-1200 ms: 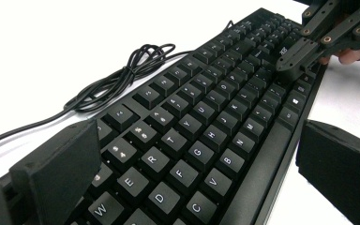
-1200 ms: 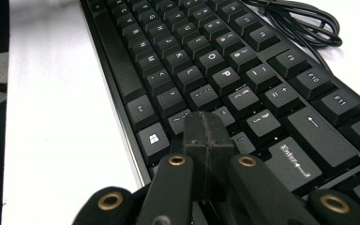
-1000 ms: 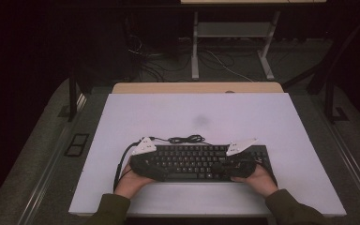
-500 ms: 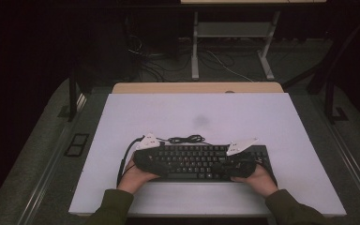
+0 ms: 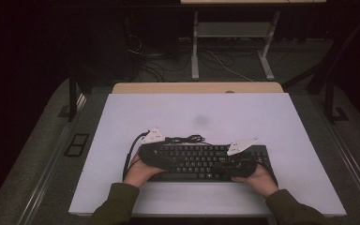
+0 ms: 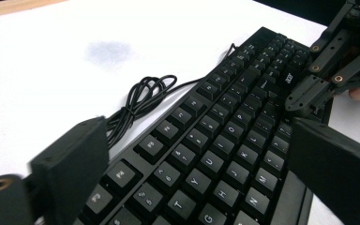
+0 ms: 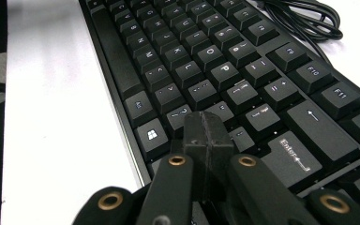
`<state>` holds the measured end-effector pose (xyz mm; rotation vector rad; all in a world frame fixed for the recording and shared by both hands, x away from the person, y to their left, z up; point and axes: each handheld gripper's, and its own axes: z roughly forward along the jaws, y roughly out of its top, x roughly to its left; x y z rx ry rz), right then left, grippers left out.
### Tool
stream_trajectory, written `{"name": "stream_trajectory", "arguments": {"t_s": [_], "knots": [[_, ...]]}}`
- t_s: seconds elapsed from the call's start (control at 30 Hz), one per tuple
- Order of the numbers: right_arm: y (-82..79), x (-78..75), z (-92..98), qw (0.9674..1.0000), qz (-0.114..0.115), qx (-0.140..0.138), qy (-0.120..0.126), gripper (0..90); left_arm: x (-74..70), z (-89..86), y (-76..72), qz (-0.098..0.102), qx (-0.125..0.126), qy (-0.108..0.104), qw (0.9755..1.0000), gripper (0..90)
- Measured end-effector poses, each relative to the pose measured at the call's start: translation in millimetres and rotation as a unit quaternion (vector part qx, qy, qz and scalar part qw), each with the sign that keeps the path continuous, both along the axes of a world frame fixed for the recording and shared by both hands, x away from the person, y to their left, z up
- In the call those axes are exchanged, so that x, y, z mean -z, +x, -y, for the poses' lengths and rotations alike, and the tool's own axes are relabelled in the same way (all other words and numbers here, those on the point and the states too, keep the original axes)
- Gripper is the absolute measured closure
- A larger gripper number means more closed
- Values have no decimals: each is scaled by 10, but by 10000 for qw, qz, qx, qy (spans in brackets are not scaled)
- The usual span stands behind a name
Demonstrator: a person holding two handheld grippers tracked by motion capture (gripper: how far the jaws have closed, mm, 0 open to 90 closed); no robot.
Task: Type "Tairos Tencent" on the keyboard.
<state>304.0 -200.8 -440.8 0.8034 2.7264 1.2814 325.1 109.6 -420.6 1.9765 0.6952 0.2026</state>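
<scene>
A black keyboard (image 5: 201, 159) lies across the near half of the white table top (image 5: 215, 112), its cable bundled in a coil (image 5: 187, 138) behind it. My left gripper (image 5: 164, 157) hovers over the keyboard's left end. Its wide-apart jaws have just been closing a little, with the key rows (image 6: 215, 140) between them and untouched by the pads. My right gripper (image 5: 224, 165) is shut with nothing in it. Its joined tips (image 7: 208, 136) sit just above the keys beside Enter (image 7: 293, 154). In the left gripper view, the right gripper (image 6: 304, 98) reaches in at the far right.
The coiled cable (image 6: 140, 101) rests on the table just behind the function keys. A grey smudge (image 5: 201, 119) marks the table top. A wooden edge (image 5: 197, 87) borders the far side, with a desk frame (image 5: 229, 47) and floor cables beyond.
My left hand has shifted to the right and slightly up, over the keyboard's left end. The right hand and the keyboard have stayed put.
</scene>
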Motion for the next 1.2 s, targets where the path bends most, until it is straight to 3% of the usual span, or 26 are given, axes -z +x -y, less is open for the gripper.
{"name": "stream_trajectory", "arguments": {"t_s": [0.2,0.23,0.27,0.43,0.77,1.03,1.2], "knots": [[0,1,1,10000,-15,0,6,893,15,9,20,-21,-46,56,10000,185],[0,1,2,10000,-16,1,9,893,22,7,19,-61,-46,50,10000,227],[0,0,1,10000,-17,6,5,893,28,1,23,-91,-13,65,9999,324],[-1,1,1,10000,-20,11,4,893,52,1,30,-253,86,54,9996,519],[0,2,2,10000,-30,11,16,893,60,14,36,-432,172,414,9981,866],[0,3,2,10000,-29,11,19,893,108,11,48,-592,173,711,9956,886],[0,3,4,10000,-39,12,24,893,118,11,49,-594,175,769,9951,887]]}}
